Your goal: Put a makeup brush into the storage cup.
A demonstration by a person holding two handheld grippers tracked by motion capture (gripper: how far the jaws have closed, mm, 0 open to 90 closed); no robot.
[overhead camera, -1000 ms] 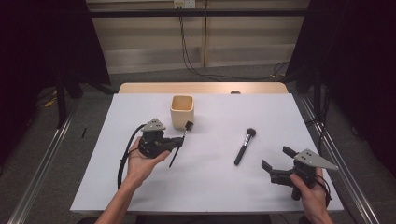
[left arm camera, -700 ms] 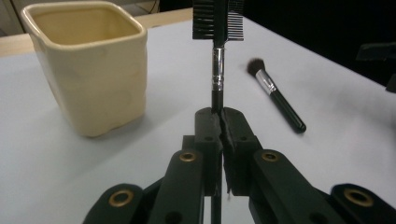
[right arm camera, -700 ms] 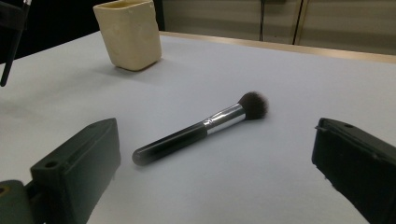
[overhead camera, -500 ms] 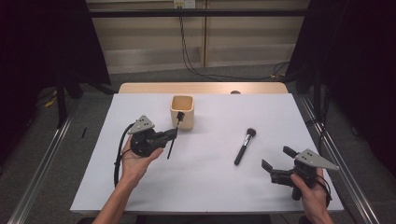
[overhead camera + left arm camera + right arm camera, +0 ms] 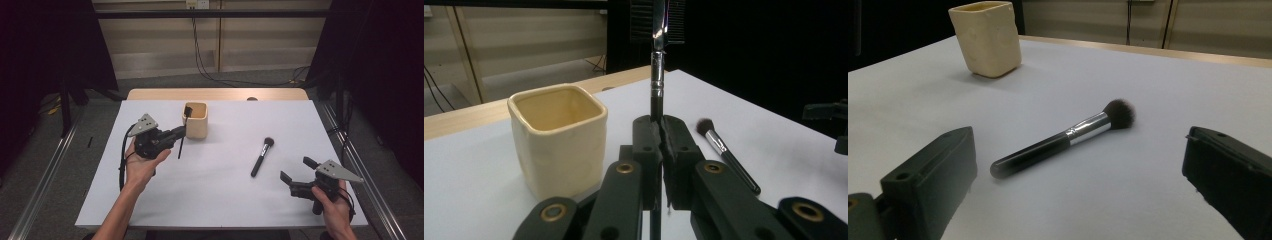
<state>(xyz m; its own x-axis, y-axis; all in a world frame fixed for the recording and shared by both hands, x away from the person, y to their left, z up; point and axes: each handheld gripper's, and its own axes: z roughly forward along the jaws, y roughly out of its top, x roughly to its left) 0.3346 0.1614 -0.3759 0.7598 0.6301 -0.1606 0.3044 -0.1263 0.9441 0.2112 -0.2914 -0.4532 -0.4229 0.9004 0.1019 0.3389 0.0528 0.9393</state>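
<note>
Jaws of the left gripper [image 5: 661, 135] are pinched on a slim brush [image 5: 657, 80] beside the cream cup [image 5: 558, 137], while the right gripper [image 5: 1078, 165] is held spread before a powder brush [image 5: 1063, 137].

The left gripper [image 5: 179, 134] pinches a thin black brush [image 5: 180, 147] just beside the square cream cup [image 5: 195, 120].

You work on a white tabletop [image 5: 215, 195] that spreads beneath your left gripper [image 5: 181, 131]. Ahead of it, past the table's wooden far edge [image 5: 150, 94], black cables [image 5: 200, 60] trail across the grey floor. A metal rail [image 5: 45, 175] runs out to its left, under dark curtains [image 5: 45, 45].
</note>
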